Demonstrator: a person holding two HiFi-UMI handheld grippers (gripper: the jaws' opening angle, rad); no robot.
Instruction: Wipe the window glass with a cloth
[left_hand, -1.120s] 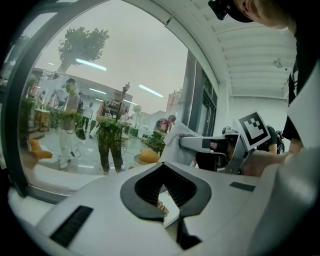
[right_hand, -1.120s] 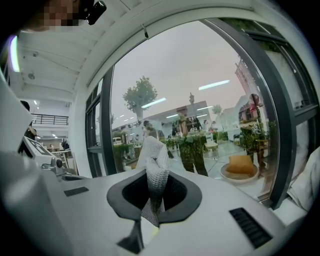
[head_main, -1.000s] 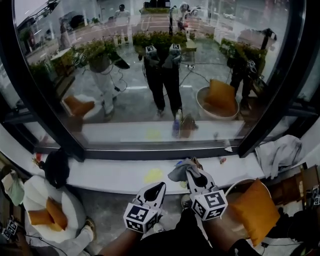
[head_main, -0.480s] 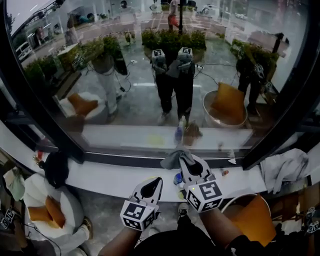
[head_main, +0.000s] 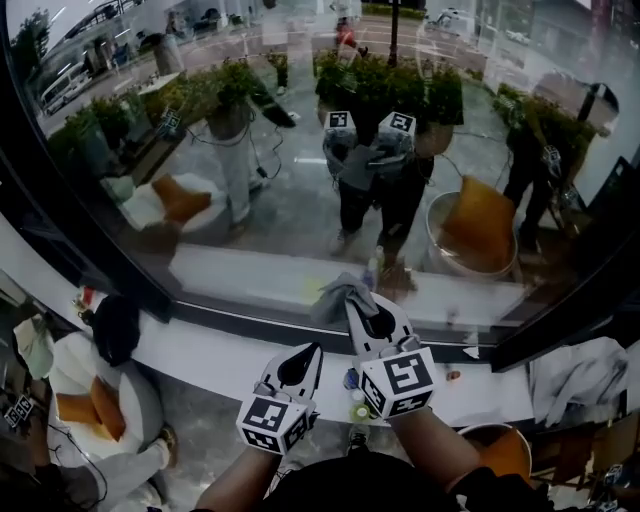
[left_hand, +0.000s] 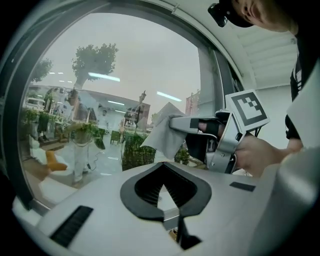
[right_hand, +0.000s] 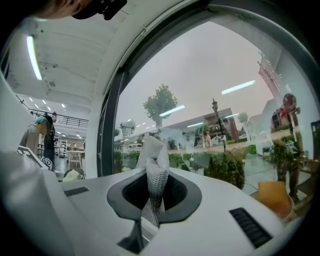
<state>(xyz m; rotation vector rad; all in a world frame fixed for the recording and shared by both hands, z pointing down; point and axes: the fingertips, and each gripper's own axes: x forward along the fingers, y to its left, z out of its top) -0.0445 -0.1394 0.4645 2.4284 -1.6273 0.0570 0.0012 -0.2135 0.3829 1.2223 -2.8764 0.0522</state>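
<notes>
Right gripper (head_main: 352, 300): you have raised it off the sill (head_main: 200, 355), jaws clamped on the cloth (head_main: 333, 297).
Cloth: now at the window glass (head_main: 250, 180), lower edge; wiping can likely begin.
Left gripper (head_main: 308, 352): jaws together, empty.

window glass (head_main: 300, 200) cropped, small sill items (head_main: 351, 380) indistinct

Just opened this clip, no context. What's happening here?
A person stands at a window with a gripper in each hand. The right gripper is shut on a grey cloth and holds it up by the lower part of the glass. Whether the cloth touches the glass can't be told. The left gripper is shut with nothing in it, and sits lower and nearer the person.
</notes>
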